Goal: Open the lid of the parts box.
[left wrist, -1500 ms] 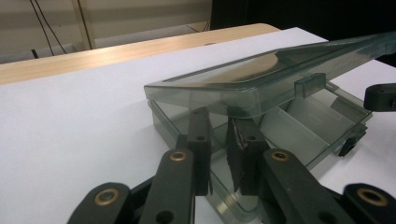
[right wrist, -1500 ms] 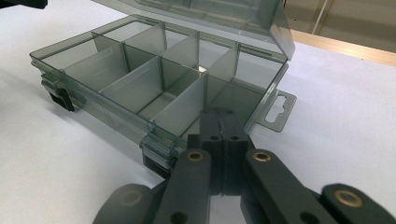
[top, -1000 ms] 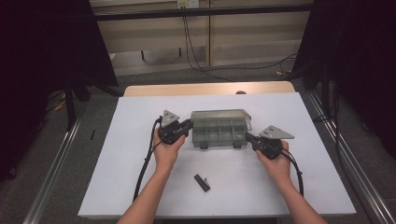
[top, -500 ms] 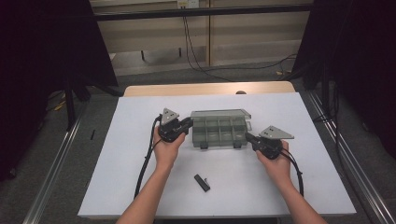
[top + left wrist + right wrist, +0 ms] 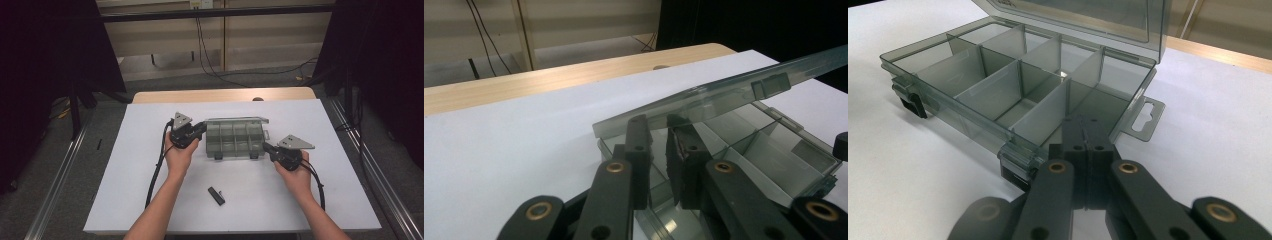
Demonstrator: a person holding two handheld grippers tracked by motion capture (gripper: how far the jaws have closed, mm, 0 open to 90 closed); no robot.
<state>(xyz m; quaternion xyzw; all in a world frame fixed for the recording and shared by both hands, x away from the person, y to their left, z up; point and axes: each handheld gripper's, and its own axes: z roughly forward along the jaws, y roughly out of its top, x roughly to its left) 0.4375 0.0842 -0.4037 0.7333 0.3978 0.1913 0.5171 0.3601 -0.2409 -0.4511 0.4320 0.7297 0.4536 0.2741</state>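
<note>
A smoky-grey transparent compartment box sits near the middle of the white table, a little toward the far edge, its long side running left to right. Its hinged lid stands raised along the far side; in the right gripper view the lid rises behind the open tray, whose dividers split it into two rows of small cells, all of which look empty. Two dark latches hang on the near wall, and a hang tab juts from the right end.

The left gripper is held at the box's left end. In the left gripper view the left gripper has its jaws narrowly apart, their tips up against the underside of the lid's left edge, over the left end wall of the tray; whether they pinch anything cannot be told.

The right gripper rests at the near right corner of the box. In the right gripper view the right gripper has its jaws pressed together with no gap, tips just beside the right end wall and the corner latch; contact with the box cannot be told.

A small black oblong piece lies alone on the table near the front edge, between the person's forearms.
</note>
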